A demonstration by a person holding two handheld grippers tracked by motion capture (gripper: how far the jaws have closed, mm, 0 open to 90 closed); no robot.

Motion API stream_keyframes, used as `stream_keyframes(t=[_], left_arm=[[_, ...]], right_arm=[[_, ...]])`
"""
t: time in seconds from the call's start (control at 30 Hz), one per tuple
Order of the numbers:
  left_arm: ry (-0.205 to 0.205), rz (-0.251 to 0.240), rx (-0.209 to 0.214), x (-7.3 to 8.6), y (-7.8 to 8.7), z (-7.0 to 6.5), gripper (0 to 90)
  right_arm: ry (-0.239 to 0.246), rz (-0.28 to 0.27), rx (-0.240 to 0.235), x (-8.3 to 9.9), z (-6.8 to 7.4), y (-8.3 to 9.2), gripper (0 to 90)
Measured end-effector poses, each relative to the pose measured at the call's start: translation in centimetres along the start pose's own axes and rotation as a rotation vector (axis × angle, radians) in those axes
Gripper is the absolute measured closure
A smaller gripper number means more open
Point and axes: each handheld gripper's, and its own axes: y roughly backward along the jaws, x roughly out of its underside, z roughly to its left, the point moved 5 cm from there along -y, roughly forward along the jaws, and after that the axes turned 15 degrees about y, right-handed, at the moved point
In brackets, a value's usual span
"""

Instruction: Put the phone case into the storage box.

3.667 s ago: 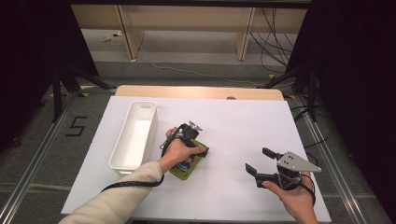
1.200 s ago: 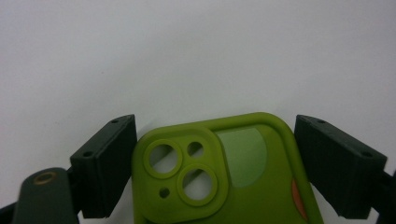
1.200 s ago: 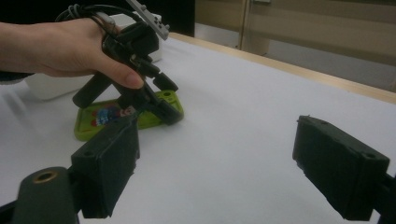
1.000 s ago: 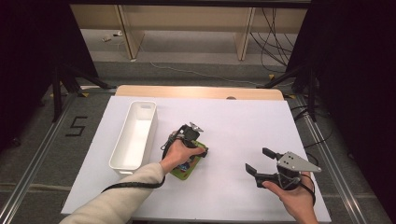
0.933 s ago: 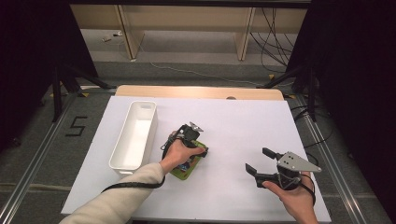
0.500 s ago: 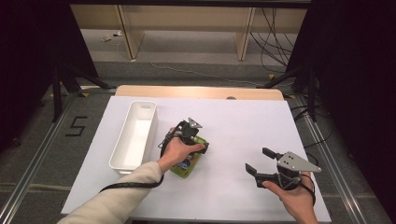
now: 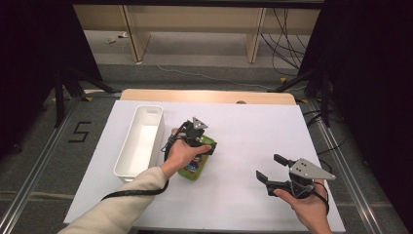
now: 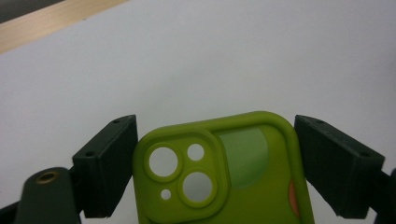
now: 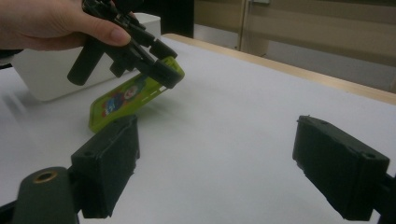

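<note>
A lime-green phone case [image 7: 194, 167] with a camera cut-out [image 8: 182, 175] and a printed picture [image 9: 122, 100] is near the middle of the white table sheet. My left gripper [image 7: 208, 146] is shut on its camera end, a black jaw against each long side [image 8: 215, 125]. That end hangs lifted and the case slopes down to its other end, which rests on the sheet [image 9: 100, 122]. My right gripper [image 7: 269, 166] rests low at the front right, open, with nothing between its jaws [image 9: 218, 126].
A long white bin [image 7: 141, 141] stands just left of the case, its wall [image 9: 46, 84] behind the left hand. The table's wooden strip [image 7: 204, 96] runs along the far edge. Bare white sheet [image 7: 253, 131] lies between the two grippers.
My left gripper has risen a little, tipping the case's gripped end up off the sheet. The right gripper has kept still.
</note>
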Motion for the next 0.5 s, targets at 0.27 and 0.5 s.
stream_keyframes(t=[0.27,0.5], left_arm=[[-0.01,-0.064,0.002,-1.3,1.4,-0.3,16.2],[-0.002,-0.11,0.001,-2.2,2.3,-0.3,16.2]], right_arm=[[0.0,0.0,0.003,0.0,0.0,0.0,16.0],[0.0,0.0,0.002,0.0,0.0,0.1,16.0]])
